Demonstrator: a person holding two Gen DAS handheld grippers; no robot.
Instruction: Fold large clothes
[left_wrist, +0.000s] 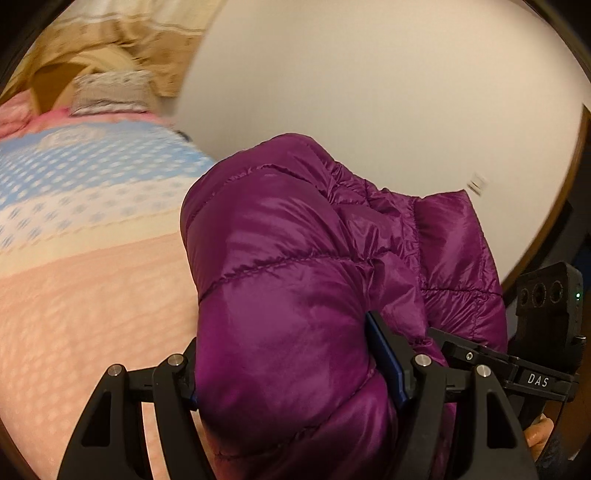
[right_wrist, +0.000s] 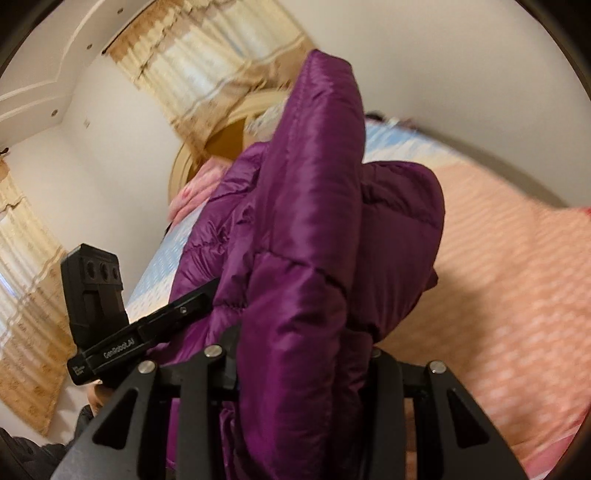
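- The left gripper (left_wrist: 295, 365) has a thick fold of the purple puffer jacket (left_wrist: 295, 258) between its fingers; the jaws stand fairly wide, with the padding pressed in between them.
- The left view shows one blue-edged finger (left_wrist: 384, 354) against the jacket's side; the other finger is mostly buried under the fabric.
- In that view the jacket is bunched and held above the bed (left_wrist: 92, 295), whose cover runs from pink into cream and blue checks. A grey pillow (left_wrist: 110, 92) lies at the far end, and a plain wall (left_wrist: 369, 92) fills the upper right.
- At the left view's right edge the right gripper's body (left_wrist: 546, 295) shows just beside the jacket, with a fingertip of a hand (left_wrist: 537, 434) below it.
- The right gripper (right_wrist: 303, 365) pinches a narrower ridge of the jacket (right_wrist: 314, 221), which rises upright between its jaws. The pads are hidden by fabric, so the grip is probably firm rather than certain.
- Only the right view shows the curtains (right_wrist: 207, 55), the ceiling trim (right_wrist: 55, 74) and a rounded headboard (right_wrist: 184, 155).
- It also shows the left gripper's body (right_wrist: 96, 291) to the jacket's left, over the bed (right_wrist: 498, 277).
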